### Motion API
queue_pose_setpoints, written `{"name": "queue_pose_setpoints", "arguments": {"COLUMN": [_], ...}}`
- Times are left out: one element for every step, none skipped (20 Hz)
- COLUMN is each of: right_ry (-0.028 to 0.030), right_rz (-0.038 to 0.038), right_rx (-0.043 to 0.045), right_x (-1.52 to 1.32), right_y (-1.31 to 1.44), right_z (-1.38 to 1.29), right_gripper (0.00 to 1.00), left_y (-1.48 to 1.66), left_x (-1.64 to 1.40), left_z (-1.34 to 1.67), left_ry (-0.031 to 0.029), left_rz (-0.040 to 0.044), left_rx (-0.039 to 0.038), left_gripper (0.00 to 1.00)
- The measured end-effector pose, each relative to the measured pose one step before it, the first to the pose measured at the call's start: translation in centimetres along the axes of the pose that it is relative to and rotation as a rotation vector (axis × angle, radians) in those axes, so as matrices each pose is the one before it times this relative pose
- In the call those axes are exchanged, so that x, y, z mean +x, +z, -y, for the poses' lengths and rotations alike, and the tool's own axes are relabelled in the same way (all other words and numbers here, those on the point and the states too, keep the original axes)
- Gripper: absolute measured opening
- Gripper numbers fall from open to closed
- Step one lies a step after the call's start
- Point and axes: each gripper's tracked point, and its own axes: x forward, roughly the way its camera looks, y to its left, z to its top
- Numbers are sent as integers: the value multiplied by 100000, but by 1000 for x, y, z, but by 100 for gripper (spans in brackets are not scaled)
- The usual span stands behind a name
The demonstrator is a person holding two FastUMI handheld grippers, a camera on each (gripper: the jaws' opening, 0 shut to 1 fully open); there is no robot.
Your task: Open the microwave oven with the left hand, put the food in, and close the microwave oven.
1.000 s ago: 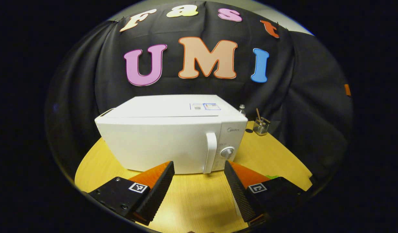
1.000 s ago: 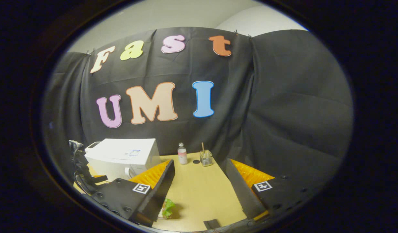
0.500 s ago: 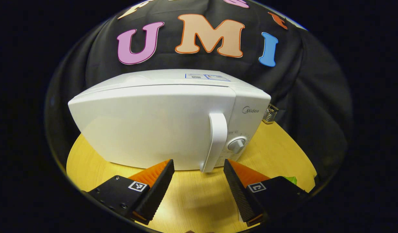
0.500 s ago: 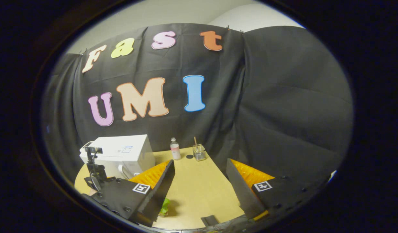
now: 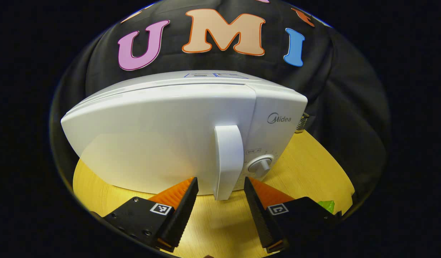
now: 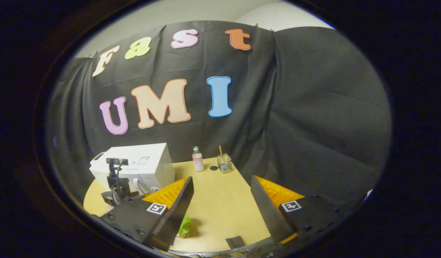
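The white microwave oven (image 5: 163,139) stands on the round yellow table (image 5: 306,165), its door shut. Its upright white handle (image 5: 227,161) is just ahead of my left gripper (image 5: 220,186), which is open with a finger to each side of the handle's lower end, not touching it. In the right gripper view the microwave oven (image 6: 148,166) is at the far left, with the left gripper (image 6: 116,179) in front of it. My right gripper (image 6: 222,190) hangs open above the table. A green leafy food item (image 6: 185,226) lies by its left finger; the same food (image 5: 326,206) peeks out behind the left gripper's right finger.
A small bottle (image 6: 197,159), a dark cap (image 6: 213,168) and a glass jar with a stick (image 6: 224,163) stand at the table's back edge. A dark flat piece (image 6: 236,242) lies at the near edge. Black cloth encloses the table.
My left gripper has moved closer to the microwave oven, so the handle now stands between its fingertips. The right gripper has shifted only slightly.
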Motion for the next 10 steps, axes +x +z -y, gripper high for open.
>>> {"name": "queue_pose_setpoints", "arguments": {"right_ry": [213,318,345,571,564,787,674,829,1084,1112], "right_rz": [-600,-256,-365,-1272,-1097,158,-587,-632,-263,-342], "right_rx": [-371,-382,-353,-432,-353,-210,-330,-136,-46,-155], "right_x": [181,94,223,189,141,8,192,198,191,285], "right_y": [-286,-121,-135,-256,-359,236,-72,-48,48,61], "right_z": [-101,-132,-73,-155,-111,-72,-66,-27,-100,-100], "right_gripper": [93,93,93,93,93,93,93,93,93,93], "left_y": [161,-15,-51,127,-77,-20,-80,-33,49,78], "left_x": [141,111,75,162,-121,47,156,-165,44,-60], "left_z": [-21,-46,-30,-161,-51,415,76,-58,21,-30], "left_ry": [714,878,481,970,-2,-1501,339,943,691,517], "left_rz": [461,-605,-379,-135,-1098,-231,-684,-534,182,350], "left_rx": [197,-489,-908,-730,-1081,-1956,-1287,413,825,354], "left_gripper": [78,79,71,66,55,52,39,33,30,29]}}
